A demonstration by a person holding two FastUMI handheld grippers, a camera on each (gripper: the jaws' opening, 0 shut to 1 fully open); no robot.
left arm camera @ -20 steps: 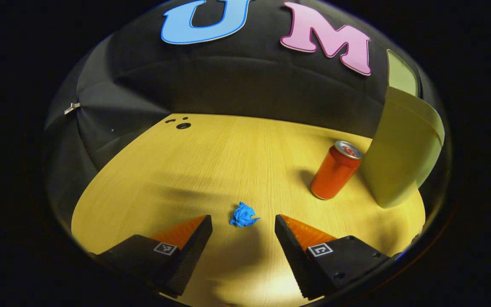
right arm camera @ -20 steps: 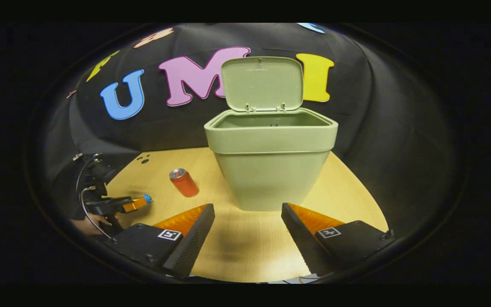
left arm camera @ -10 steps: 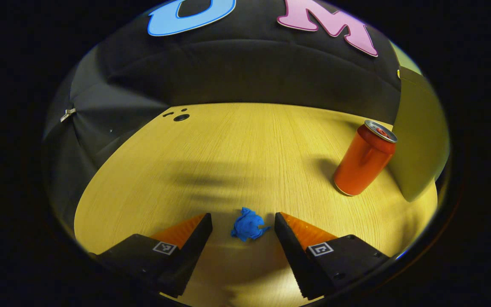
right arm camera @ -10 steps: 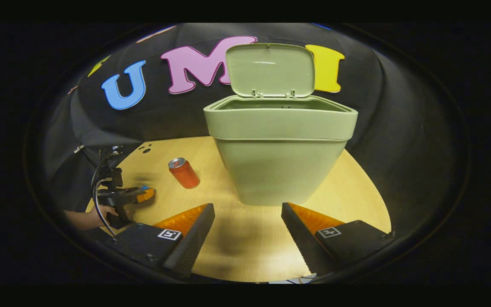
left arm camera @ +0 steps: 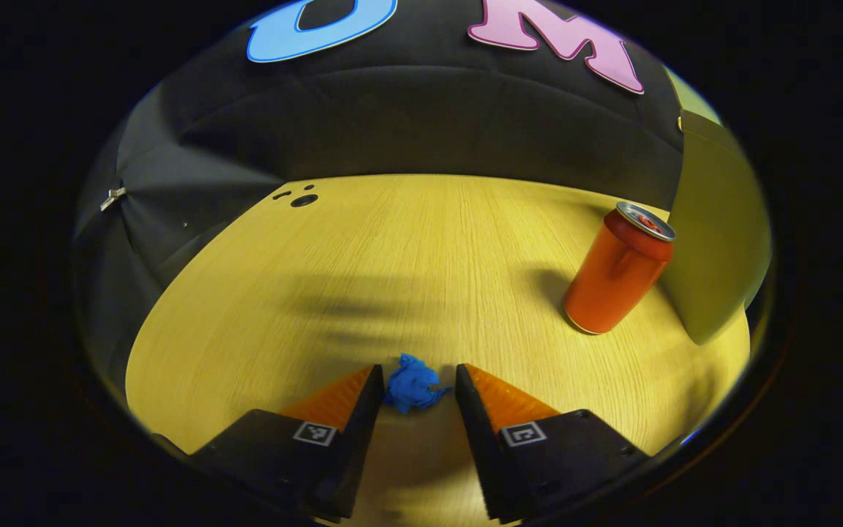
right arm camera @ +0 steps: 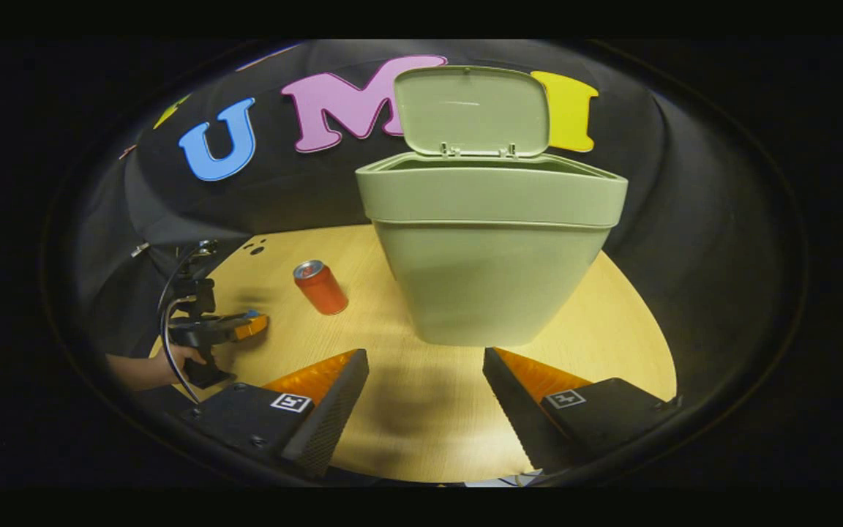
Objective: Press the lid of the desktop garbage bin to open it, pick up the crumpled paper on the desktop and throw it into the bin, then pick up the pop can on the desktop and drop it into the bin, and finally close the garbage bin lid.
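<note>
Paper point(left arm camera: 411, 386) sits on the bench point(left arm camera: 392, 271) between my left tongs point(left arm camera: 416, 384), narrowed to its sides but not clearly pinching; I should squeeze evenly and lift straight. Right tongs point(right arm camera: 425, 366) hang wide, holding nothing. Beyond, the can point(left arm camera: 615, 271) stands just beside the bin point(right arm camera: 491, 241), lid point(right arm camera: 473, 110) up, so I'd swing high over both.

Left tongs point(left arm camera: 416, 380) carry wedge fingers, square markers, screws, and a looping black cable point(right arm camera: 166, 322).
</note>
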